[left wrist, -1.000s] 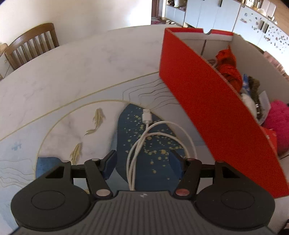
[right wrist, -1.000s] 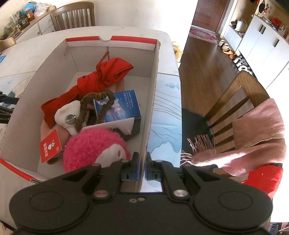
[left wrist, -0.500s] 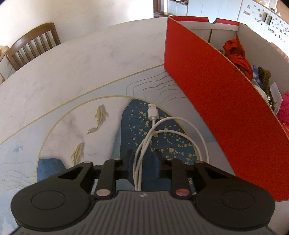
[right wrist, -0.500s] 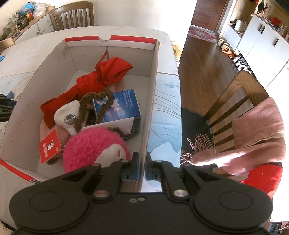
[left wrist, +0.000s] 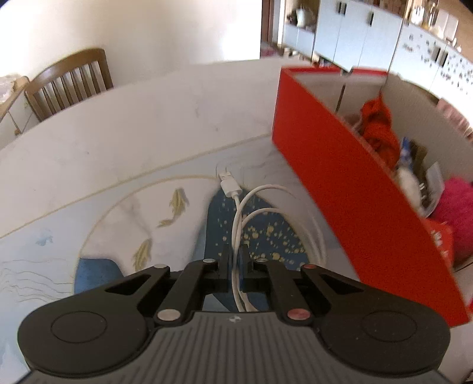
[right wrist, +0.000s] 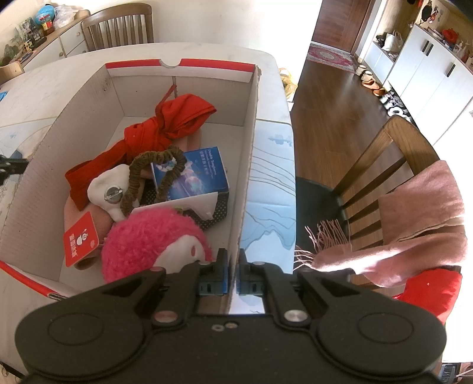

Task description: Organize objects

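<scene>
Left claw (left wrist: 234, 267) pinches the limp, light white cable (left wrist: 236, 224) mid-bundle; loops trail loose. Right claw (right wrist: 231, 276) clamps the stiff box wall (right wrist: 247, 165).

We're in a home, an open dining area. A marble-look table (left wrist: 124, 141) with painted fish, wooden dining chairs (right wrist: 118, 25) around it, one draped with a pink scarf (right wrist: 414, 224). Dark wood floor (right wrist: 334, 97) runs toward a patterned rug (right wrist: 331, 54), shoes (right wrist: 381, 88) lined beside white cabinets (right wrist: 428, 68), a sideboard (right wrist: 50, 44) cluttered with knick-knacks.
</scene>
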